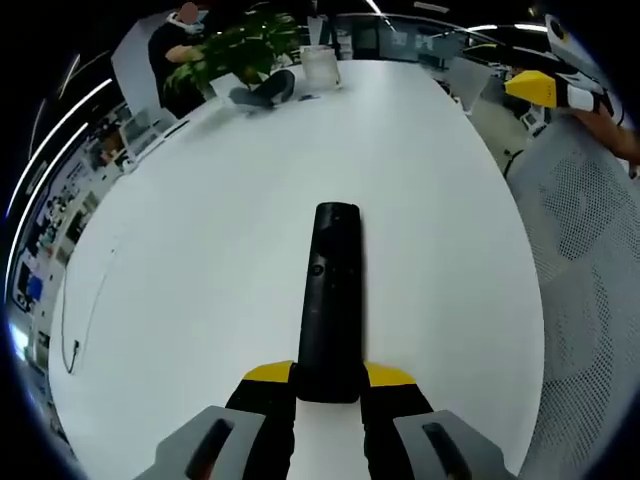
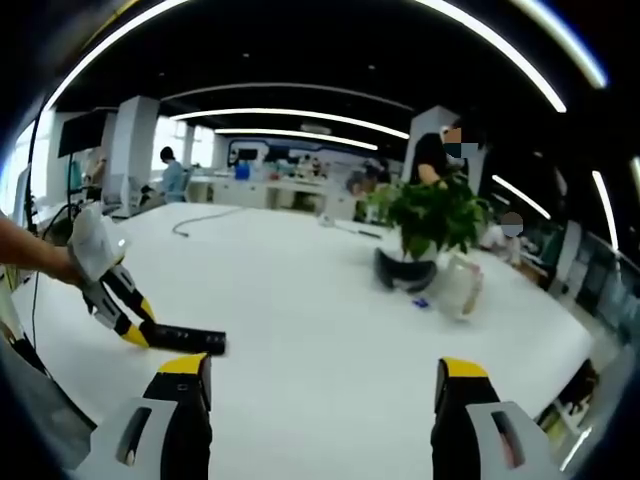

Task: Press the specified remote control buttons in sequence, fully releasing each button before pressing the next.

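Left gripper view puts the black remote [image 1: 328, 305] flat on the white table [image 1: 200, 260], my left tool [image 1: 328, 385] clamped on its near end. My right tool [image 2: 325, 385] hovers wide open, holding nothing; remote buttons are hard to make out.

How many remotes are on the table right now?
1: the black remote lies on the white table, clamped at its near end by the left gripper. The right gripper view shows the same one. More may lie out of view.
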`<state>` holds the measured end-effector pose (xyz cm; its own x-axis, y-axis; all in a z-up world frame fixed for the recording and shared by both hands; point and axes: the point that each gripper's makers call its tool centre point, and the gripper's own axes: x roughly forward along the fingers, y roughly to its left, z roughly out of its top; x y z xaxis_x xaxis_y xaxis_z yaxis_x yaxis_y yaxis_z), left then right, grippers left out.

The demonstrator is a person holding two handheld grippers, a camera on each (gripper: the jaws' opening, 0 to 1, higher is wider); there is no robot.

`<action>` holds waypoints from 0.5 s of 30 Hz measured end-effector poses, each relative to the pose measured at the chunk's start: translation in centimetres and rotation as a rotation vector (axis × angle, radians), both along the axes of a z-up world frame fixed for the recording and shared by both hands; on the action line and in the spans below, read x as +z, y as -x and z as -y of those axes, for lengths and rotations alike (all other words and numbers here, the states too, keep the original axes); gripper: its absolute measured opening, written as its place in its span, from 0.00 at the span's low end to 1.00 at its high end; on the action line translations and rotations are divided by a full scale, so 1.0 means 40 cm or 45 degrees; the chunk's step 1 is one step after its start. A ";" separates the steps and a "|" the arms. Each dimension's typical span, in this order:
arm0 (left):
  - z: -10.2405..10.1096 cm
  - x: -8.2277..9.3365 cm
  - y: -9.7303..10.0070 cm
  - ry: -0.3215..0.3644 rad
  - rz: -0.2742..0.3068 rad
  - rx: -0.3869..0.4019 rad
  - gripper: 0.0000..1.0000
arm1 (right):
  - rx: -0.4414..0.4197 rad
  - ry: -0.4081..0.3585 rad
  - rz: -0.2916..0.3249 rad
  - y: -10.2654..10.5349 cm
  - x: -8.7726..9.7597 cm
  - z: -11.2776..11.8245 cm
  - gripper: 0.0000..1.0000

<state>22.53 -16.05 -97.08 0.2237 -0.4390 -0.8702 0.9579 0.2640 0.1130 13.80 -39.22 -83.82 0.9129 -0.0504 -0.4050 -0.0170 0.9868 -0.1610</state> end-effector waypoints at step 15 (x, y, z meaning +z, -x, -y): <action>-0.028 -0.003 -0.121 -0.059 0.007 0.007 0.24 | 0.002 0.033 -0.063 0.002 -0.023 -0.001 0.89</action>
